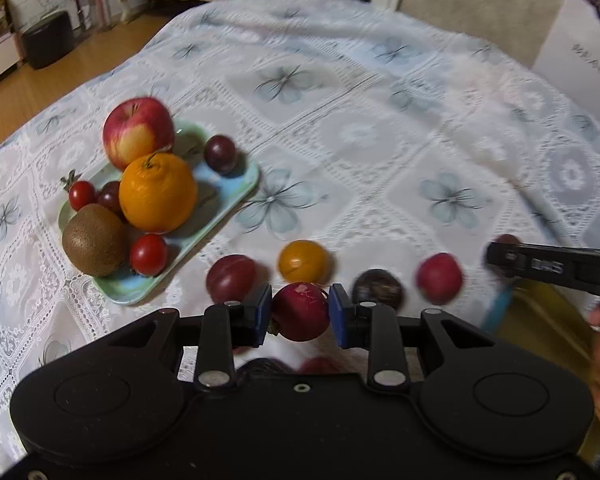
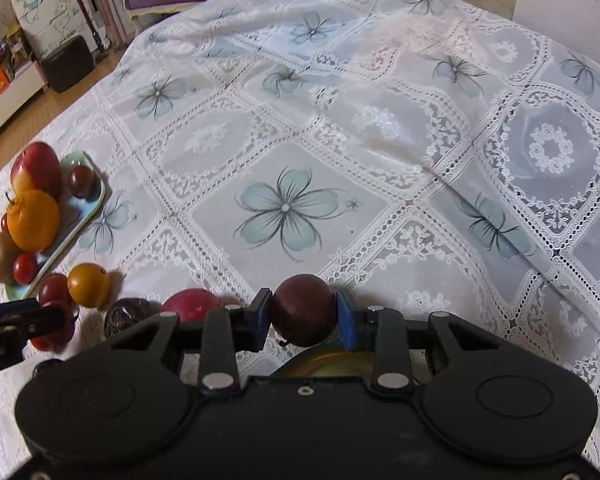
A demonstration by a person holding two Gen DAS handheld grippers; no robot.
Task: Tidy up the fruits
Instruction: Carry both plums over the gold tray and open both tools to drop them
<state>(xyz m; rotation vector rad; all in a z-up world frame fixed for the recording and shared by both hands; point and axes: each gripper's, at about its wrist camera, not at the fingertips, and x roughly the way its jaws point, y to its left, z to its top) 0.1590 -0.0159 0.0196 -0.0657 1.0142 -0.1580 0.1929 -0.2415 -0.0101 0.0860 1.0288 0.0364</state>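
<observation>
Left gripper pinches a red fruit between its blue pads, low over the tablecloth. Right gripper pinches a dark plum, with a yellow bowl's rim showing under the jaws.

Tray, pale green-blue, sits toward the table's left side, its long edge angled. On it: apple at the far end, orange touching it, kiwi at the near end, a cherry tomato just beside the kiwi, another tomato at the left rim, a dark grape near the right rim. Tray crowded; bare floor shows only along its right side.

Loose on the cloth, in a rough row just past the left jaws: reddish plum near the tray's near corner, yellow tomato, dark wrinkled fruit, red plum. More fruit partly hidden beneath the left gripper.

Right gripper's arm enters the left view at the right edge, above the bowl.

Middle and far cloth lie open and wide. Table's left edge drops to wood floor; a white bag stands at the far right edge.
</observation>
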